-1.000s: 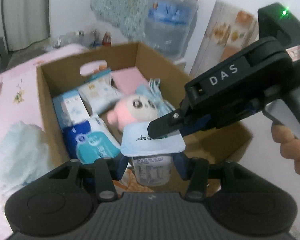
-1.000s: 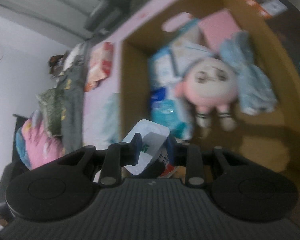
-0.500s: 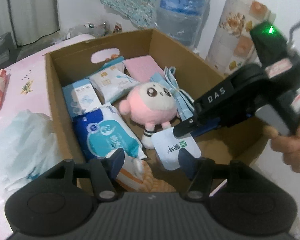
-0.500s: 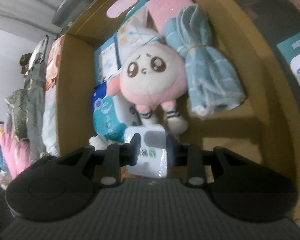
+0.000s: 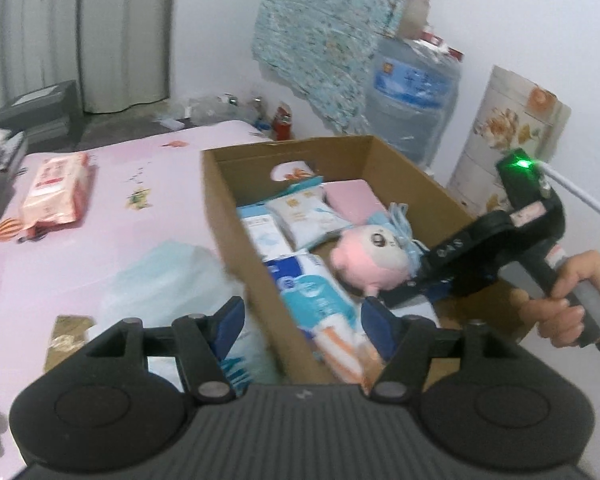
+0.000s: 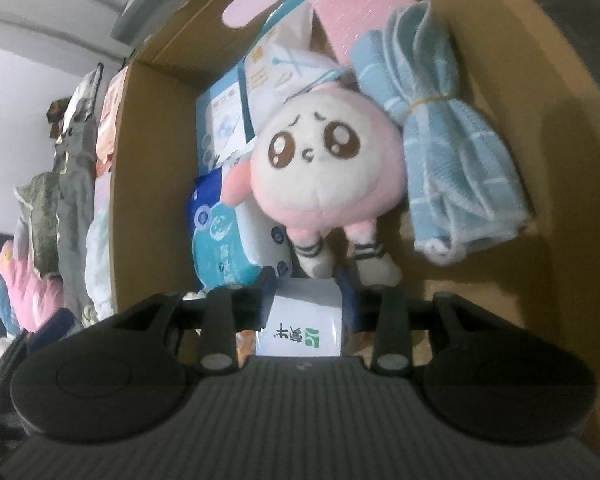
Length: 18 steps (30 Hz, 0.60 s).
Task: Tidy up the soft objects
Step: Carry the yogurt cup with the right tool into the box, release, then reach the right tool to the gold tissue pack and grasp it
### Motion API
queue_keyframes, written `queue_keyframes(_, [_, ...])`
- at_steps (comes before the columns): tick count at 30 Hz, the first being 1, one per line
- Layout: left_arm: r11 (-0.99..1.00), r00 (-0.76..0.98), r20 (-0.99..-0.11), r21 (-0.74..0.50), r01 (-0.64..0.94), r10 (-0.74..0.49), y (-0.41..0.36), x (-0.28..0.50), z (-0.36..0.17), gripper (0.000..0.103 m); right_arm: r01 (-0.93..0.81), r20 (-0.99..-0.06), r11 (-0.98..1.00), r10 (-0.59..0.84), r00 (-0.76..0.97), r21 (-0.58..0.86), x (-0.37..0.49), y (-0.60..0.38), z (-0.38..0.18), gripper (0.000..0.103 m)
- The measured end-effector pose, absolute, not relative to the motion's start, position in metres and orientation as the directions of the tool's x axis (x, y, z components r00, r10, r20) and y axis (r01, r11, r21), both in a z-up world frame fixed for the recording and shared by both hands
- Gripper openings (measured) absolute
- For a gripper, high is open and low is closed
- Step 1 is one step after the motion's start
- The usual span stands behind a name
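My right hand-held gripper sits low in the cardboard box, its jaws just easing apart around the glossy white pack at lower centre; I can't tell if the pads grip it. Above it lies the round plush toy, with the ribbed blue towel roll to its right. My left hand-held gripper gapes wide, empty, over the box's edge.
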<state>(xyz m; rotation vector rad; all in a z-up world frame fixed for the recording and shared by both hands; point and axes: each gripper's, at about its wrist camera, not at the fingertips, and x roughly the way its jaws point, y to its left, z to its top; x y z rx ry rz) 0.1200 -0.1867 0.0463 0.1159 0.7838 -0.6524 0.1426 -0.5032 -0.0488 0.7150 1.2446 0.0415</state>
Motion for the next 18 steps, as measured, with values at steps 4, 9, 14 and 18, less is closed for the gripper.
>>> queue_keyframes(4, [0.823, 0.545, -0.685, -0.141, 0.551, -0.483, -0.16, 0.117, 0.042, 0.066, 0.313, -0.86, 0.814, 0.393, 0.325, 0.49, 0.135, -0.494, -0.047, 0.034])
queue_keyframes(9, [0.862, 0.571, -0.694, -0.146, 0.485, -0.439, -0.126, 0.112, 0.029, 0.066, 0.322, -0.857, 0.805, 0.405, 0.318, 0.499, 0.123, -0.492, -0.048, 0.034])
queue_keyframes(14, [0.898, 0.611, -0.692, -0.129, 0.42, -0.385, -0.092, 0.105, 0.022, 0.066, 0.343, -0.874, 0.811, 0.386, 0.295, 0.474, 0.117, -0.489, -0.043, 0.043])
queue_keyframes(18, [0.925, 0.651, -0.683, -0.102, 0.365, -0.332, -0.07, 0.105, 0.018, 0.066, 0.3, -0.88, 0.85, 0.329, 0.342, 0.434, 0.114, -0.479, -0.017, 0.06])
